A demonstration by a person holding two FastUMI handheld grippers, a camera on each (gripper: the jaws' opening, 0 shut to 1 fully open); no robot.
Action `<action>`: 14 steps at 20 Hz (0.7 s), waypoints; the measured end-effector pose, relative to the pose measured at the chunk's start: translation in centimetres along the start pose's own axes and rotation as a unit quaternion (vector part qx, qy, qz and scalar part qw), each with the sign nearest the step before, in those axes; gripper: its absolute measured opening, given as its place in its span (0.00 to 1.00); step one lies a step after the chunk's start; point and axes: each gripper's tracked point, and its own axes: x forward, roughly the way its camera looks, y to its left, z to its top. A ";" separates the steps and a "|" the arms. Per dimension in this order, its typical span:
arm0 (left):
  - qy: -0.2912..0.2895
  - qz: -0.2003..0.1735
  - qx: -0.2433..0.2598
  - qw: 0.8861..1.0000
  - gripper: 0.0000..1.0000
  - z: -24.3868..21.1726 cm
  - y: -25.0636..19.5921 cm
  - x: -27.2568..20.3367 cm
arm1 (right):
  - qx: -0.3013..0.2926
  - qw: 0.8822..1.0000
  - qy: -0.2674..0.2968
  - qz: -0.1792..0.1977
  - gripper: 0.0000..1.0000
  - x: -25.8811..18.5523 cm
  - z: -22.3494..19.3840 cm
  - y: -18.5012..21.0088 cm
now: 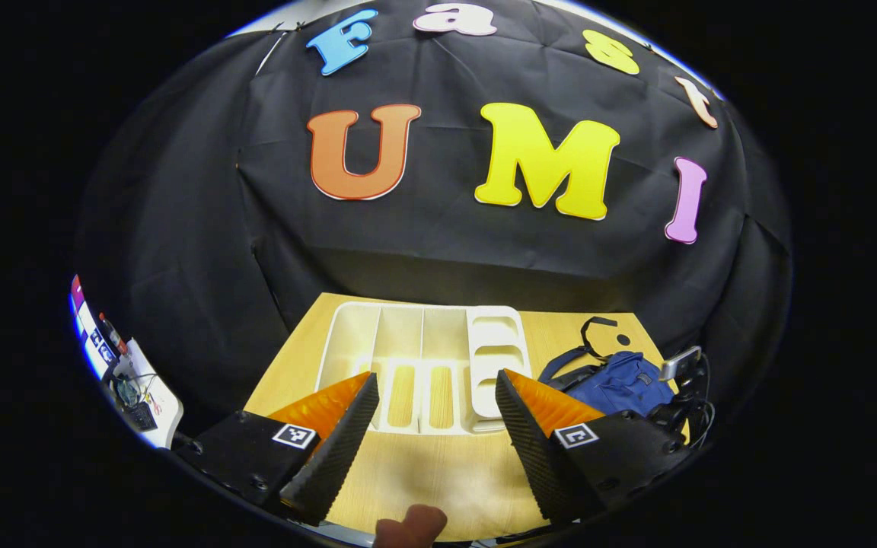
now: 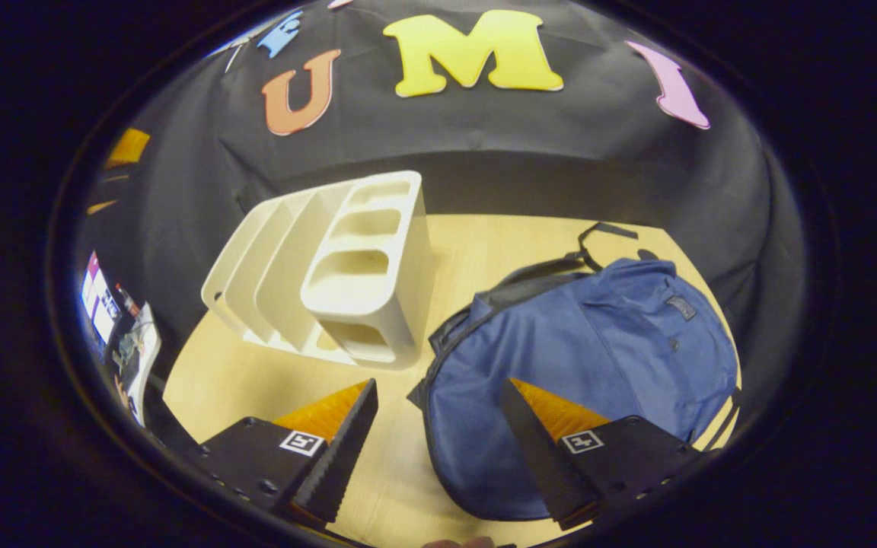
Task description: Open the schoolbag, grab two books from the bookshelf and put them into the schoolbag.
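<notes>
— Where are your two grippers at this moment?

— Your left gripper [image 1: 435,434] hangs above the near edge of the wooden counter [image 1: 438,472], with the fingers spread wide and nothing between them. It faces the white bookshelf [image 1: 423,365]. Your right gripper [image 2: 438,449] is also wide apart and holds nothing; its right finger is above the blue schoolbag [image 2: 583,365], and the left finger is above bare counter [image 2: 256,373].

— And the schoolbag and the bookshelf?

— The schoolbag [image 1: 621,380] lies flat on the counter, just to the right of the bookshelf [image 2: 347,274], near it but I cannot tell if they touch. Its black straps [image 2: 591,236] point toward the booth wall. In the slots of the bookshelf I see no book. A fingertip [image 1: 412,527] shows at the bottom of the left gripper view.
</notes>
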 end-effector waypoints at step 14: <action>-0.181 -0.042 0.019 0.982 0.97 7.9 -5.1 -4.2 | -0.020 0.943 -0.322 -0.082 0.96 -19.4 20.1 -2.3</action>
